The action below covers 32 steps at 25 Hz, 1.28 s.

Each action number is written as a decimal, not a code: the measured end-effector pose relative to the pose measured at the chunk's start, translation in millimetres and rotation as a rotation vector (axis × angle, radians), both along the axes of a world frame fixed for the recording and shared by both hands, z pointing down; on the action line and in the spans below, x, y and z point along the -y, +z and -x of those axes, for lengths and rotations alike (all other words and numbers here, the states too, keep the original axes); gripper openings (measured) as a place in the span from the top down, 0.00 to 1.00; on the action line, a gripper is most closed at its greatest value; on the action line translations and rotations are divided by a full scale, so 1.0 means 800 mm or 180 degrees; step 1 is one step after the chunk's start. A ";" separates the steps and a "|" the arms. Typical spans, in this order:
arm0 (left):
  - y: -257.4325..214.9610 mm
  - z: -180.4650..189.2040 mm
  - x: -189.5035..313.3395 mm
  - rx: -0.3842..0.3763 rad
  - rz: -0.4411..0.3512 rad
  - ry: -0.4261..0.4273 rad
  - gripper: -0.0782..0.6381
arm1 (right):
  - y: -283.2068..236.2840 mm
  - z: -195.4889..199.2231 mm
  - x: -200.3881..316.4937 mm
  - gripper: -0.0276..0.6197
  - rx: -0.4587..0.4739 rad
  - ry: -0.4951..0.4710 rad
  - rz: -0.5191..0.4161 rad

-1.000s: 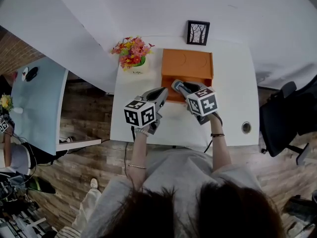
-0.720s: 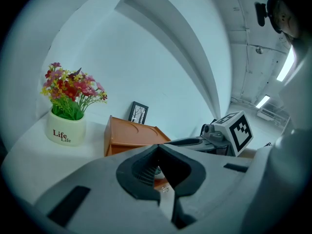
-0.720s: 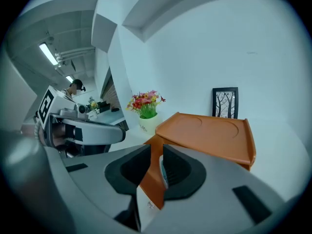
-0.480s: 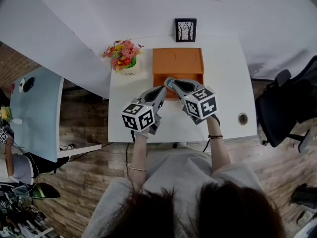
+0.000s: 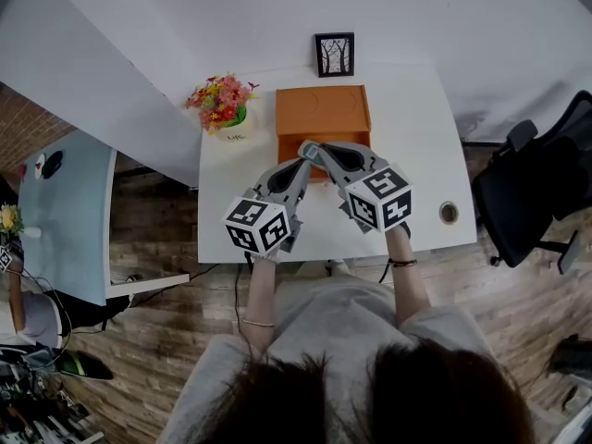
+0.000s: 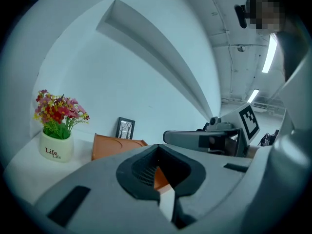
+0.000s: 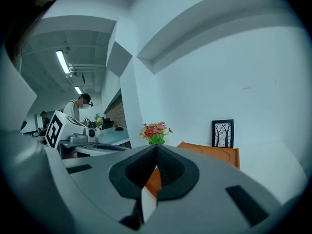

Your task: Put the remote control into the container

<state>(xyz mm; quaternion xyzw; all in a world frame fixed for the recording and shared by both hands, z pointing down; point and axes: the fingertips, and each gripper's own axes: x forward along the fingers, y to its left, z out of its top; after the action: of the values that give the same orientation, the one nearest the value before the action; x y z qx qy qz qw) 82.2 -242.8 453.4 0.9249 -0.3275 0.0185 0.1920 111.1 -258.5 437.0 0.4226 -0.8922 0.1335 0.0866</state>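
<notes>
Right gripper (image 5: 311, 150) first: its jaws are clenched tight, pad against pad in the right gripper view, nothing between them, and the tip sits over the near end of the orange container (image 5: 324, 109). Left gripper (image 5: 302, 166) comes in at the container's near-left corner, just beside the right one, the two tips almost touching. Its jaws are closed as well, with only a sliver of orange showing through the gap behind the pads in the left gripper view. Both marker cubes hang back on the person's side of the container, the left cube (image 5: 257, 226) lower than the right cube (image 5: 379, 197).

The container stands on the white table (image 5: 421, 146), its smooth orange top with two round impressions facing up. Left of the container is a white pot of red and yellow flowers (image 5: 221, 105), and just behind it a small black picture frame (image 5: 334, 54) stands against the wall. Well off to the container's right is a black office chair (image 5: 536, 188) on the wooden floor.

As for the remote control, I cannot make it out in any view – the gripper tips cover the container's near end
</notes>
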 end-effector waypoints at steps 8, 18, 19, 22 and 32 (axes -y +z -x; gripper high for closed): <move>-0.025 -0.001 -0.031 -0.0049 -0.0249 0.0005 0.89 | -0.028 0.000 -0.038 0.96 -0.0109 0.0006 -0.0407; -0.032 -0.005 -0.056 -0.0059 -0.0406 0.0072 0.89 | -0.034 -0.015 -0.068 0.96 -0.0342 0.0109 -0.0556; -0.034 -0.007 -0.057 -0.0058 -0.0426 0.0086 0.89 | -0.036 -0.018 -0.070 0.96 -0.0330 0.0125 -0.0570; -0.038 -0.009 -0.062 -0.0052 -0.0482 0.0107 0.89 | -0.039 -0.021 -0.072 0.96 -0.0323 0.0134 -0.0617; -0.032 0.016 -0.067 0.0022 -0.0481 0.0022 0.89 | -0.034 -0.002 -0.074 0.96 -0.0353 0.0002 -0.0643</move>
<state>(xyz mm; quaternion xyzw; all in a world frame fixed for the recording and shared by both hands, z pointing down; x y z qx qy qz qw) 69.4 -189.3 427.5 0.9379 -0.3254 -0.0023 0.1205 112.4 -199.3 410.1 0.4363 -0.8948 0.0193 0.0927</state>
